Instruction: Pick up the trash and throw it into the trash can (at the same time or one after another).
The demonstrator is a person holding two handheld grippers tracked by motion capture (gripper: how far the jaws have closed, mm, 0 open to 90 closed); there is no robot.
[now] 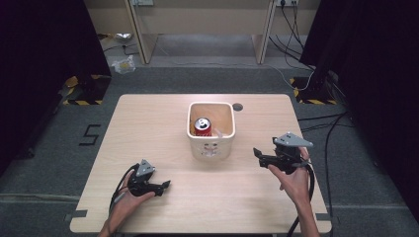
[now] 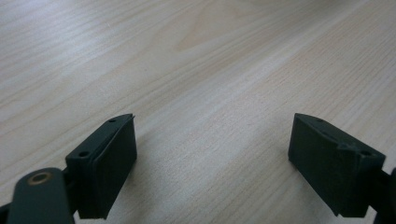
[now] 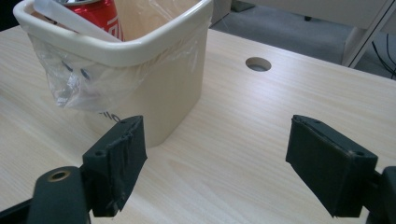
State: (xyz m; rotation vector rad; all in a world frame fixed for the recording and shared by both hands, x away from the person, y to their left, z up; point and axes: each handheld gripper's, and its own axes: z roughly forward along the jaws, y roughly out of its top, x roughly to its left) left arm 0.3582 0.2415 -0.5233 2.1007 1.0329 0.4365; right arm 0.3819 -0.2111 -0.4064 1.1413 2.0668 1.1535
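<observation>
One cream bin (image 1: 211, 129) stands mid-table (image 1: 148, 128), holding one red can (image 1: 202, 126), its lettering unreadable; left gripper (image 1: 165, 185) and right gripper (image 1: 257, 153), both released and empty, flank the bin, well apart.

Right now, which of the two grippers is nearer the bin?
The right gripper, held off the bin's right side with jaws open. The left gripper sits farther back toward the person, also open over bare table.
</observation>
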